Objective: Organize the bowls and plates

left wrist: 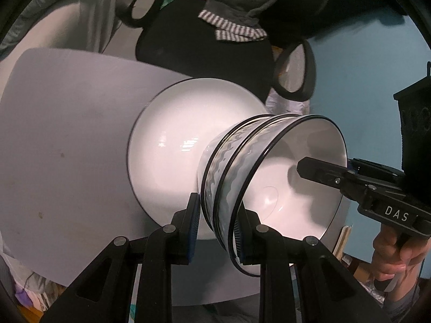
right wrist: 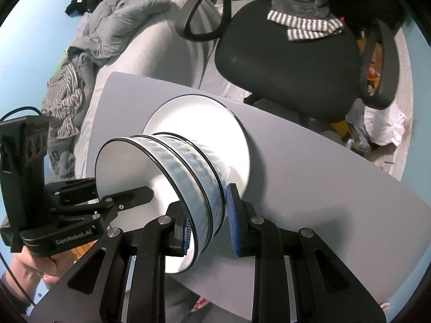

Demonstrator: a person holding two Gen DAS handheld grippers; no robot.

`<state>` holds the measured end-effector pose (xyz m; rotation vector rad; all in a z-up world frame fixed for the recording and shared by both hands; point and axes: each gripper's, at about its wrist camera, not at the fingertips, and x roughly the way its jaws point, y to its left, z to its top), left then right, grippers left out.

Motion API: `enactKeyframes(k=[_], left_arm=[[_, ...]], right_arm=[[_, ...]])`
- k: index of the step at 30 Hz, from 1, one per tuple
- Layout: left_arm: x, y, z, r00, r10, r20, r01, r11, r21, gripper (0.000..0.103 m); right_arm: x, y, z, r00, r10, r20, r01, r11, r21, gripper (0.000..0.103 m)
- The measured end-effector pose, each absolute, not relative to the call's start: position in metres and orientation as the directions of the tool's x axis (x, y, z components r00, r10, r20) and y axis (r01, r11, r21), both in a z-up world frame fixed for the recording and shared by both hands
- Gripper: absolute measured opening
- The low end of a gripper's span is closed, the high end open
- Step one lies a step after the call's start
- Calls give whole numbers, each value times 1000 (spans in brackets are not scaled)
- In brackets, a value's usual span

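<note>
Both grippers pinch the bowls (left wrist: 269,177), two nested, rims banded black. My left gripper (left wrist: 218,231) clamps the stacked walls on its side, one pad inside the rim and one outside; my right gripper (right wrist: 208,228) does the same on the opposite side. Jaws nearly together, only the bowl walls between the pads. The bowls hang over the near edge of the plate (right wrist: 204,123), which lies flat on the grey board (right wrist: 323,188). Whether the bowl base already touches the plate I cannot tell; the base is hidden. My guess at the step: centre the stack on the plate and set it down. To do it well, I should keep both hands level with each other so the rims stay parallel to the plate, lower straight, and open only once the base sits flat. Uneven release could tip the stack or clink it on the plate rim. The board's far edge runs close behind the plate, with the chair (right wrist: 291,62) just beyond. Open board lies to the right in the right wrist view and to the left in the left wrist view.
</note>
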<state>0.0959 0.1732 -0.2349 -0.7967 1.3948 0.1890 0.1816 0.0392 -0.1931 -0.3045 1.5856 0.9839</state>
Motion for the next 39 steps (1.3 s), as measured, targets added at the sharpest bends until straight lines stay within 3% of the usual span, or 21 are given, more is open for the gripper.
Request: enactKeyframes(k=[20,25,29,39], left_arm=[[92,195,-247,180,-326,-928,-558,743,-369,23],[89,197,-247,194,-337,-921,-564,730,-386,25],[79,199,-243,224,-335,-915,-571,716,-402,33],[48,194,-180,294,-180,-939,-565,760,-322,49]], right_arm=[[182,82,-213,-312,265,-913,-691,596,409,24],[179,82,-210,-288,275,-917,-682,613,398,32],[170,79,-201,-205,271,-941,-711,619,333,51],[150,55,-155,9,233,-972,-726,670,154,57]])
